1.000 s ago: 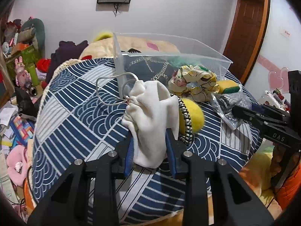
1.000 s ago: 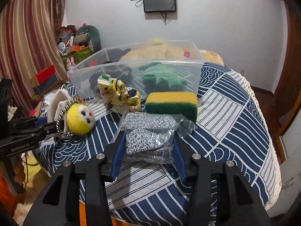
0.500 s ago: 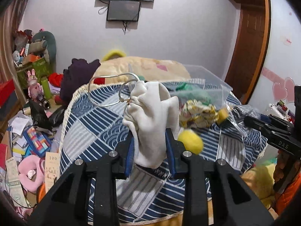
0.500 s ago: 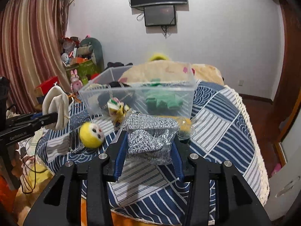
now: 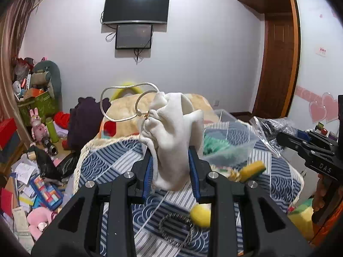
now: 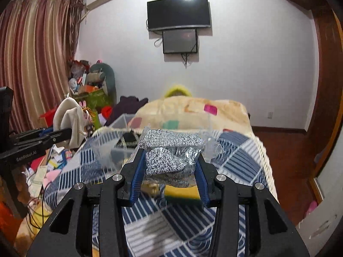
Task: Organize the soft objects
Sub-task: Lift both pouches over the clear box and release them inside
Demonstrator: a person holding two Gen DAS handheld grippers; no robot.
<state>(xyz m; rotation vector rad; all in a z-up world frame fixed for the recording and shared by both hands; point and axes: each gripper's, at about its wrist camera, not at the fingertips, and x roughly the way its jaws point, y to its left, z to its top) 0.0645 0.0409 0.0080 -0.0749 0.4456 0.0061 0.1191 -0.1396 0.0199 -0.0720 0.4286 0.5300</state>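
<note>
My left gripper [image 5: 170,171] is shut on a white drawstring pouch [image 5: 173,137] and holds it high above the blue patterned table [image 5: 111,167]. My right gripper [image 6: 169,175] is shut on a clear bag of grey speckled gloves [image 6: 169,156], also lifted. The clear plastic bin [image 5: 231,141] sits beyond the pouch with green fabric inside. A yellow plush ball [image 5: 200,215] with a black-and-white band [image 5: 175,231] and a yellow-green sponge [image 5: 251,169] lie on the table. The sponge [image 6: 182,192] shows under the bag in the right wrist view.
A bed with a beige blanket [image 6: 193,111] stands behind the table. Toys, boxes and papers litter the floor [image 5: 32,182] at the left. A wooden door [image 5: 276,64] is at the right. A striped curtain [image 6: 32,53] hangs at the left.
Both grippers have risen well above the table, carrying the pouch and the bag of gloves. The bin and table objects now appear lower in both views.
</note>
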